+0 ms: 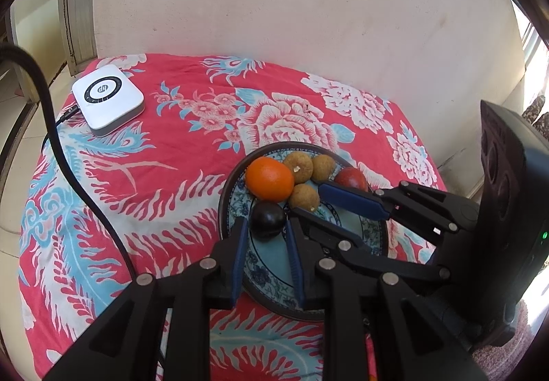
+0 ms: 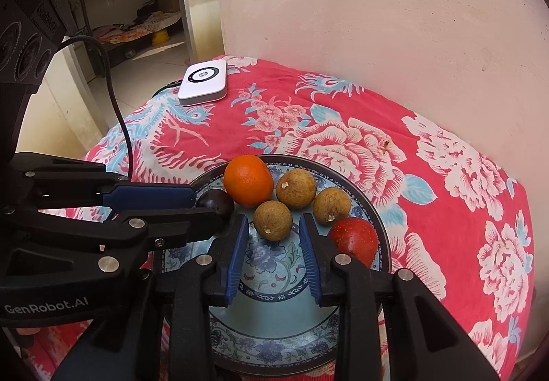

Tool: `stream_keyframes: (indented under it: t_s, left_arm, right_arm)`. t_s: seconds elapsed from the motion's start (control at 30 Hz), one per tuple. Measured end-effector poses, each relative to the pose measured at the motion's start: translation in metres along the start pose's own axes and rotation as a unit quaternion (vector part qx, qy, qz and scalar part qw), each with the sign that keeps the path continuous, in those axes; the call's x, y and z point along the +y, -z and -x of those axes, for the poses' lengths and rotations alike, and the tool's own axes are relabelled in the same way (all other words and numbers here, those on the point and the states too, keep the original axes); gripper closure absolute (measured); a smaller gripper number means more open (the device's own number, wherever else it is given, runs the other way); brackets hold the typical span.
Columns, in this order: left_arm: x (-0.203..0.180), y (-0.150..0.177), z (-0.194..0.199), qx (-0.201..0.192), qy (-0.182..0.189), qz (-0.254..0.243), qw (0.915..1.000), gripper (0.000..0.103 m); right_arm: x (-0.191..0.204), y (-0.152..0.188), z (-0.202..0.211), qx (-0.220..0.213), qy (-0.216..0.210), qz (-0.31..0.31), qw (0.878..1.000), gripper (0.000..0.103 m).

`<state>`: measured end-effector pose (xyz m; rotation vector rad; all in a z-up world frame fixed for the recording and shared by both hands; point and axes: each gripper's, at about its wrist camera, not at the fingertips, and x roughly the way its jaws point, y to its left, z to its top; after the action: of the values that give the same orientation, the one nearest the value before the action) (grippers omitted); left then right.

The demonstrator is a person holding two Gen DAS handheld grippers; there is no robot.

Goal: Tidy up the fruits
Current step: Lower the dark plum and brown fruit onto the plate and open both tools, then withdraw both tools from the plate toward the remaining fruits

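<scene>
left gripper [image 1: 264, 226] jaws apart, straddling dark plum [image 1: 267, 219] at near-left of plate [image 1: 374, 237]; contact with pads unclear. right gripper [image 2: 273, 225] jaws apart round nearest brown fruit [image 2: 272, 220], not clamped. orange [image 2: 248, 180], two other brown fruits, red fruit [image 2: 353, 237] crowd plate on bench. risk: closing jaws nudge round neighbours, fruit rolls off plate; grippers near each other, may collide.

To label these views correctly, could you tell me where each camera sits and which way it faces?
Left wrist: on the left gripper, looking down along its fingers at the dark plum on the plate; the right gripper enters from the right.
Right wrist: on the right gripper, facing a brown fruit; the left gripper enters from the left.
Shared: plate, orange, white device, floral cloth.
</scene>
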<state>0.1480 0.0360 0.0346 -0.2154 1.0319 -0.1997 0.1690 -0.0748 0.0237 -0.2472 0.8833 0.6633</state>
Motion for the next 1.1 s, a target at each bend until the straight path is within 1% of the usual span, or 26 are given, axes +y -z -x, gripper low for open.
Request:
stream_keyframes:
  t_s: [0.4,0.5,0.57,0.8,1.1]
  left_arm:
    - [-0.005,0.008,0.016,-0.007,0.002,0.000,1.0000,0.080]
    - [-0.007,0.010,0.021,-0.011,-0.009,-0.003,0.9999,0.080]
    - [-0.009,0.011,0.024,-0.013,-0.015,-0.005,0.9998,0.079]
    - [-0.013,0.018,0.033,-0.015,-0.019,-0.002,0.9997,0.068]
    - [-0.021,0.034,0.043,-0.012,-0.020,-0.005,0.9997,0.066]
  right_arm:
    - [-0.006,0.013,0.020,-0.009,0.007,-0.021,1.000,0.071]
    - [-0.007,0.017,0.028,-0.013,0.009,-0.028,0.999,0.071]
    - [-0.007,0.020,0.034,-0.017,0.009,-0.033,0.999,0.071]
    - [-0.005,0.032,0.056,-0.025,0.015,-0.051,0.998,0.071]
    - [-0.004,0.050,0.084,-0.038,0.023,-0.078,0.996,0.071]
